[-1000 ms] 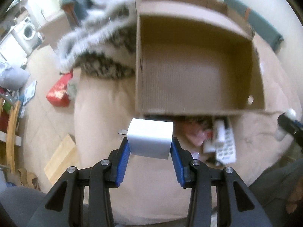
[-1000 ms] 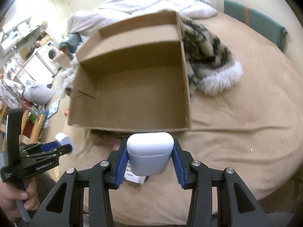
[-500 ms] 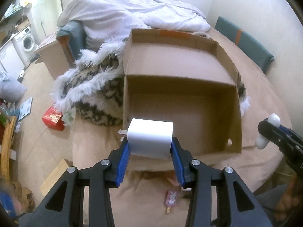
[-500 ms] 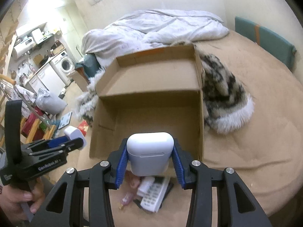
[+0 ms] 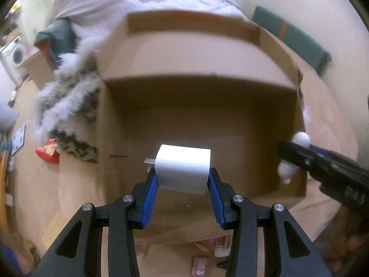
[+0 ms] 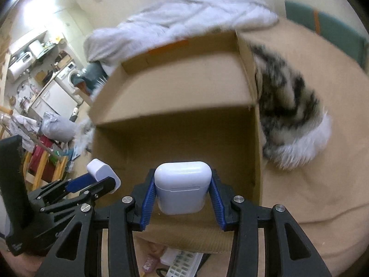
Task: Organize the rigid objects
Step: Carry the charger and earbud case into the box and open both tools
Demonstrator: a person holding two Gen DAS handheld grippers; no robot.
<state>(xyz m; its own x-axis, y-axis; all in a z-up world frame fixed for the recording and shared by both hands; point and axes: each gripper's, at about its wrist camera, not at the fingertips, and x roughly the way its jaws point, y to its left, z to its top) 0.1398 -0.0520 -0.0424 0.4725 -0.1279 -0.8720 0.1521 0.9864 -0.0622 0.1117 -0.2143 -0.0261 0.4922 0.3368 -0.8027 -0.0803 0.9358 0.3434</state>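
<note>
An open cardboard box lies on the tan bed cover, its inside bare. My left gripper is shut on a white plug-in charger cube, held over the box's near left part. My right gripper is shut on a white earbud case, held over the box's near edge. In the left wrist view the right gripper comes in from the right with the earbud case. In the right wrist view the left gripper shows at lower left with the charger cube.
A furry black-and-white throw lies against the box. A white duvet is bunched behind it. A white remote and small pink items lie in front of the box. A red packet lies on the floor.
Both grippers have moved forward with their loads, from in front of the box to over its near part. The box now looms larger; the loose items slid to the bottom edge.
</note>
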